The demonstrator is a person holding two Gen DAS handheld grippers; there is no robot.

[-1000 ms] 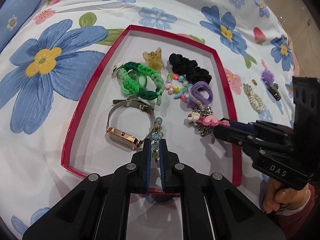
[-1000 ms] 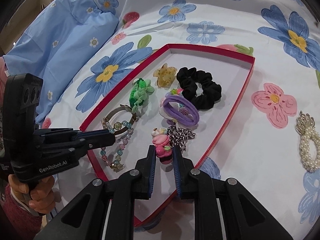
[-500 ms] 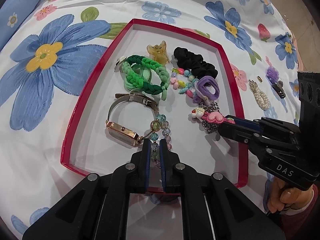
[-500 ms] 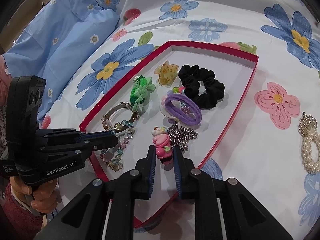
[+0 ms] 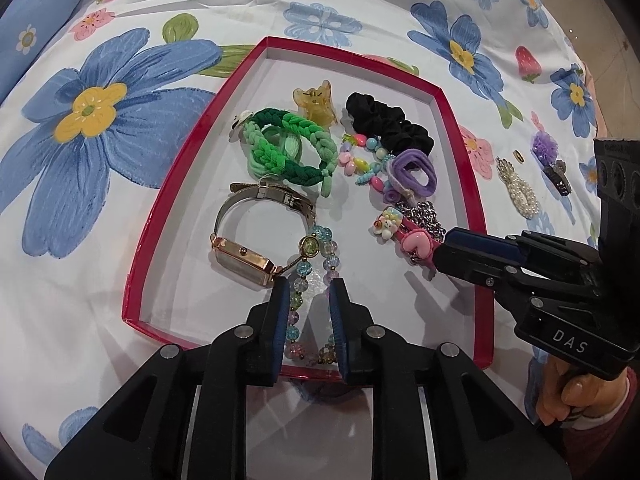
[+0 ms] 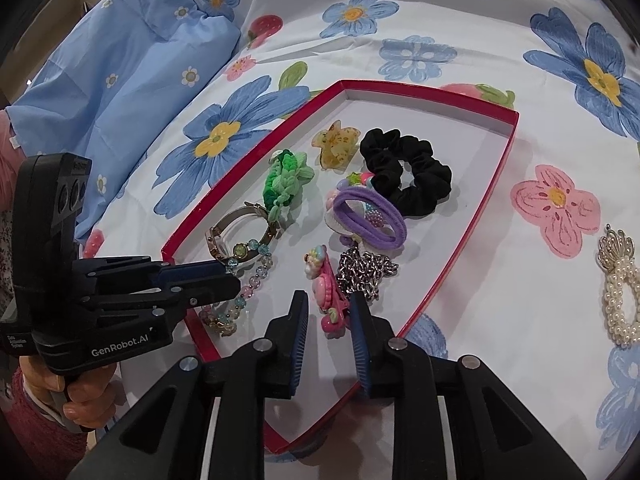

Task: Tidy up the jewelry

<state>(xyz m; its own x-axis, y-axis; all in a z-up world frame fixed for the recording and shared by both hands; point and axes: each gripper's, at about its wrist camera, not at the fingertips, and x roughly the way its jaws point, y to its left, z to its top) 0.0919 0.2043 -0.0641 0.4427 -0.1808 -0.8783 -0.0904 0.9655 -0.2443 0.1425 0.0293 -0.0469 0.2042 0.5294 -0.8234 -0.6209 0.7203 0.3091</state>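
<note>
A red-rimmed white tray (image 5: pixel 440 98) (image 6: pixel 472 216) lies on the flowered sheet and holds several pieces. My left gripper (image 5: pixel 310 286) (image 6: pixel 236 280) is open, its fingers on either side of a pastel bead bracelet (image 5: pixel 310 256) (image 6: pixel 248 280) lying in the tray beside a gold watch (image 5: pixel 244 258). My right gripper (image 6: pixel 328 304) (image 5: pixel 438 252) is open around a pink cartoon hair clip (image 6: pixel 324 284) (image 5: pixel 404 232) that rests on the tray next to a silver chain (image 6: pixel 366 272).
The tray also holds green braided ties (image 5: pixel 288 148), an amber claw clip (image 5: pixel 316 102), a black scrunchie (image 6: pixel 404 176) and purple ties (image 6: pixel 370 216). A pearl piece (image 6: pixel 620 284) and a purple clip (image 5: pixel 550 156) lie on the sheet to the right. A blue pillow (image 6: pixel 120 72) is at left.
Both grippers have opened: the left let go of the bead bracelet, the right let go of the pink clip. Both pieces now lie in the tray.
</note>
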